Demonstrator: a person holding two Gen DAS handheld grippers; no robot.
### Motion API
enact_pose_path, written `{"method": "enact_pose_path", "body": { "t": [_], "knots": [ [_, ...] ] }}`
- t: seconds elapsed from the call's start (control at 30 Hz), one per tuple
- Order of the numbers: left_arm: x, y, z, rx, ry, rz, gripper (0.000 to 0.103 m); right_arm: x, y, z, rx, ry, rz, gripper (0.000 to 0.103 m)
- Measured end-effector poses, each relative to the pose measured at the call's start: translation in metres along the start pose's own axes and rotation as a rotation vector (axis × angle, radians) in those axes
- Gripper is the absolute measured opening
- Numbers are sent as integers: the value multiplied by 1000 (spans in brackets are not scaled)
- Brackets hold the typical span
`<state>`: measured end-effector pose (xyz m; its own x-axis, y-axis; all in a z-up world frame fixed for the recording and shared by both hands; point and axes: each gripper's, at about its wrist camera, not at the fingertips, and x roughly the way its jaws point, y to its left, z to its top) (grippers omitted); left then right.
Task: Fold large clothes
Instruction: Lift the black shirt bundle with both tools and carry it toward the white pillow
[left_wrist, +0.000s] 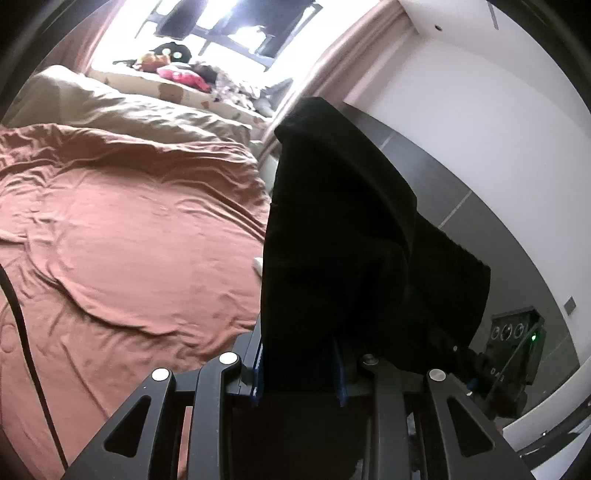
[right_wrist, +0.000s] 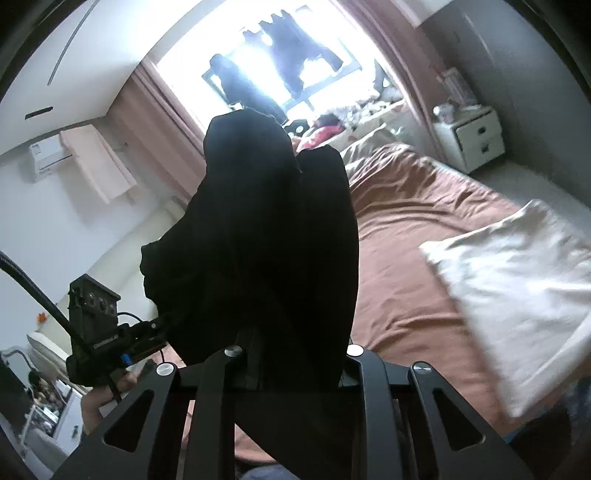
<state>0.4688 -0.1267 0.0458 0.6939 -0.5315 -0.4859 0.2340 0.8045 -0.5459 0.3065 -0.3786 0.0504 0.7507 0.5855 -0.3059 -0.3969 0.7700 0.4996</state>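
Observation:
A large black garment (left_wrist: 332, 236) is held up in the air above the bed. My left gripper (left_wrist: 300, 369) is shut on a bunched edge of it; the cloth stands up between its blue-padded fingers and hides the tips. My right gripper (right_wrist: 295, 362) is shut on another part of the same black garment (right_wrist: 273, 229), which drapes over its fingers. Each gripper shows in the other's view: the right one at the lower right of the left wrist view (left_wrist: 513, 362), the left one at the lower left of the right wrist view (right_wrist: 99, 332).
The bed with a wrinkled brown sheet (left_wrist: 122, 229) lies below. A beige duvet (left_wrist: 122, 107) is at its far end. A white pillow (right_wrist: 517, 280) lies on the bed's right side. A white nightstand (right_wrist: 472, 140) stands by the wall. Dark clothes hang in the window (right_wrist: 291, 55).

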Motion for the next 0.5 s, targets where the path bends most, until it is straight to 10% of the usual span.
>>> {"method": "enact_pose_path", "body": {
  "t": [0.5],
  "knots": [
    [57,-132,-28,62,71,-68,30,-122,-50,19,-43,-97,-100,18]
  ]
}}
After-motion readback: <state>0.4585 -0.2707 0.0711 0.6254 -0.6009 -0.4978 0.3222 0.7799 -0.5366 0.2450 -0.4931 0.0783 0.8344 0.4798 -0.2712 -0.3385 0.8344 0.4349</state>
